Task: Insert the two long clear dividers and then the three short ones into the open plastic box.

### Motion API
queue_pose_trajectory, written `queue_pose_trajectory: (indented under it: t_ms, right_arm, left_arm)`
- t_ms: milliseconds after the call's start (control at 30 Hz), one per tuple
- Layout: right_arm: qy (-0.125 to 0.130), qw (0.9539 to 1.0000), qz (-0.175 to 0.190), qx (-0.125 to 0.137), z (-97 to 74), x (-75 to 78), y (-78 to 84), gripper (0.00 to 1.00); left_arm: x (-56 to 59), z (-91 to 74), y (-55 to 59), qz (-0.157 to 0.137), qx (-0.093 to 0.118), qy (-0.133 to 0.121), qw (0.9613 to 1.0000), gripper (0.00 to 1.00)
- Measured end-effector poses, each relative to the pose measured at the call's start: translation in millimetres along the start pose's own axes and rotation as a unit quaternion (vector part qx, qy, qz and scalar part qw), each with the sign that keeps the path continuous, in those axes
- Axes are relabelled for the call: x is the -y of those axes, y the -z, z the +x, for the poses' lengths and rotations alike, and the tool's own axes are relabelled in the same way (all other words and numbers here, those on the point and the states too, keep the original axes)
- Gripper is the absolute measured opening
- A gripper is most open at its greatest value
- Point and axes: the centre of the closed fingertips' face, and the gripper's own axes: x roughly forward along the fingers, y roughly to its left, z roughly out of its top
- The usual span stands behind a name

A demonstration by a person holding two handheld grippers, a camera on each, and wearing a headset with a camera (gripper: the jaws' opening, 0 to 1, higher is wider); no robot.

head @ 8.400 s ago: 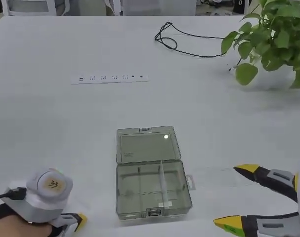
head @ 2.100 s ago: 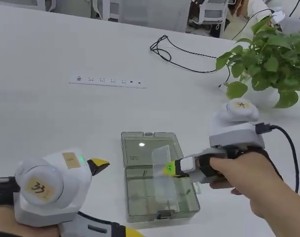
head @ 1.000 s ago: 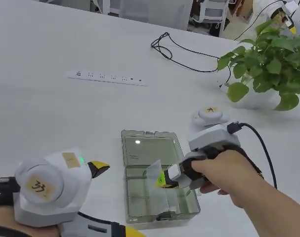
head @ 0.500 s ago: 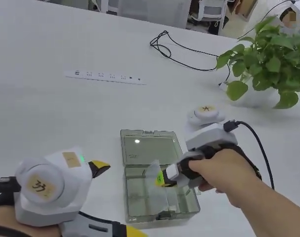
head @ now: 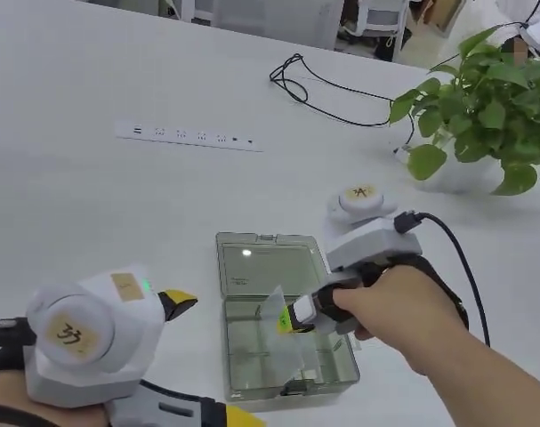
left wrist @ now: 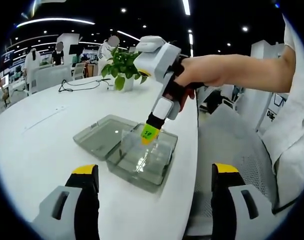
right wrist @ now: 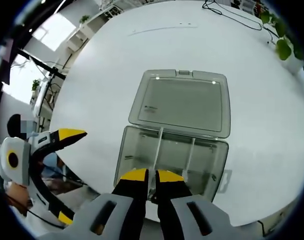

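The open smoky plastic box (head: 338, 366) lies near the table's front edge, its lid (head: 265, 265) flat on the far side. My right gripper (head: 290, 322) is shut on a clear divider (head: 278, 336) and holds it tilted, its lower part inside the box's base. In the right gripper view the divider (right wrist: 157, 150) runs edge-on from the shut jaws (right wrist: 152, 175) toward the base's back wall, and another divider (right wrist: 190, 153) stands to its right in the box (right wrist: 136, 100). My left gripper (head: 203, 360) waits open left of the box, its jaws (left wrist: 154, 170) with nothing between them.
A white power strip (head: 188, 137) lies mid-table. A black cable (head: 323, 82) loops at the back, and a potted plant (head: 483, 98) stands at the far right. The table edge runs just in front of the box. Chairs stand beyond the table.
The right gripper, open at the right of the box 8.4 s ago, now grips a clear divider. Over the last second it eased left and down into the base. The left gripper stayed put.
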Motion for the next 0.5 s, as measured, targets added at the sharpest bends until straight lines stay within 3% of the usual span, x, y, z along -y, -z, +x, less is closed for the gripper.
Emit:
queue_pose_trajectory:
  t_ms: [500]
  right_arm:
    - [-0.011, 0.9991, 0.034, 0.021, 0.5, 1.2, 1.4, 0.06]
  left_arm:
    - [-0.1, 0.2, -0.7, -0.001, 0.002, 0.001, 1.0, 0.95]
